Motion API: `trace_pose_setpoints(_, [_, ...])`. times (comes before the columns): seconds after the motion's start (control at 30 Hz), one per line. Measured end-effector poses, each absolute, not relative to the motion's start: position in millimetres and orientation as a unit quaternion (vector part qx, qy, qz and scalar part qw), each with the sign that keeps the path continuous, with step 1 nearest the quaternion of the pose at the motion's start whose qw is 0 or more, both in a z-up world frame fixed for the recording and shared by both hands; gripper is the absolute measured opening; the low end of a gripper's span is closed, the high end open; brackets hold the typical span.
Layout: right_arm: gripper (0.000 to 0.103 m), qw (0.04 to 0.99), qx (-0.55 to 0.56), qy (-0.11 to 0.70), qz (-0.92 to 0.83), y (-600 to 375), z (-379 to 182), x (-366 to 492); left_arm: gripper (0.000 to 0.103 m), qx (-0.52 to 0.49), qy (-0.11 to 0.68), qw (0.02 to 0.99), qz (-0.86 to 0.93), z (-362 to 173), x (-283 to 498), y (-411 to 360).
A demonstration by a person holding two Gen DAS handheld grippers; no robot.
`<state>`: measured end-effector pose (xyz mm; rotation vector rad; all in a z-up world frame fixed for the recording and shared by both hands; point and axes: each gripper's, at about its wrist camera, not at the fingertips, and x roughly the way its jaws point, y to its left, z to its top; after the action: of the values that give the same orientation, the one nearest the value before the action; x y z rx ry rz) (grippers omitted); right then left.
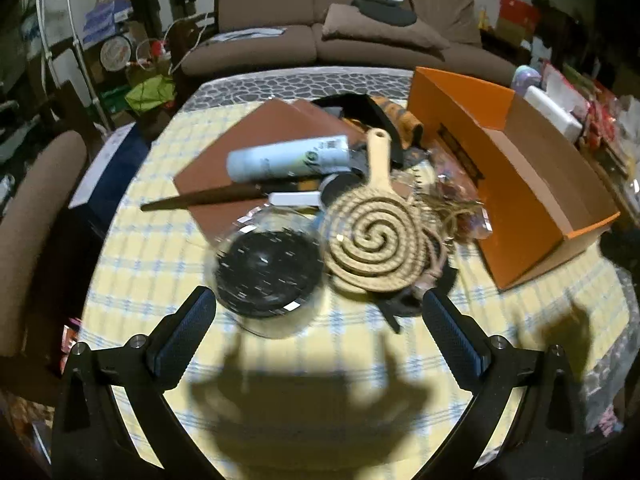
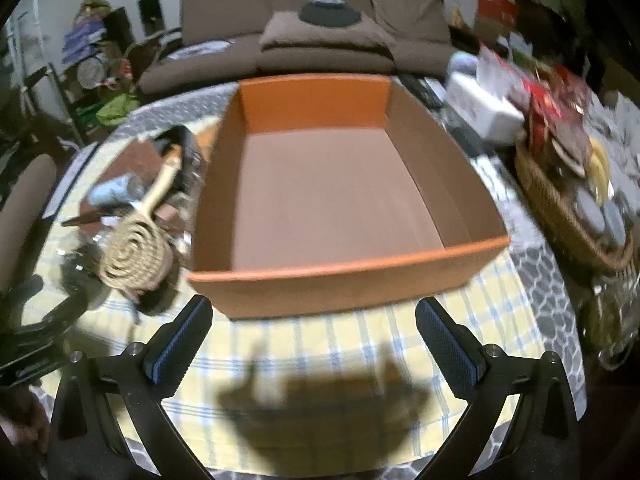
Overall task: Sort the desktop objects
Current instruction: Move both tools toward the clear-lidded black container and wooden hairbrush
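Here both grippers hung spread wide and empty: the left gripper above a heap with a tan coiled-rope paddle, the right gripper before the empty orange cardboard box beside that heap.

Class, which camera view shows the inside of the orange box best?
The right wrist view: the orange box sits centred, its bare floor fully visible. The left wrist view shows it only obliquely at the right, mostly walls.

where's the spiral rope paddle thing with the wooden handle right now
In the left wrist view the tan spiral rope paddle lies mid-table in the clutter, between the black-lidded glass jar and the orange cardboard box.
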<state>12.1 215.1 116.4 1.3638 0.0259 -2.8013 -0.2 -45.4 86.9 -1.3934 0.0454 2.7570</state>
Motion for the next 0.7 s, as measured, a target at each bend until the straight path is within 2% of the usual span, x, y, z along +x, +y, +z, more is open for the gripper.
trace_pose_setpoints(0.27, [0.103,0.075,0.415,0.017,-0.907,165,143,1,0.103,-0.473,0.044,0.045,0.879,72,-17,-55])
trace_pose_setpoints(0.47, [0.103,0.129,0.419,-0.015,-0.899,130,156,-25,0.103,-0.466,0.078,0.092,0.877,62,-22,-54])
trace_pose_setpoints(0.7, [0.103,0.146,0.427,-0.014,-0.892,91,148,-60,0.103,-0.448,0.094,0.099,0.884,60,-27,-60])
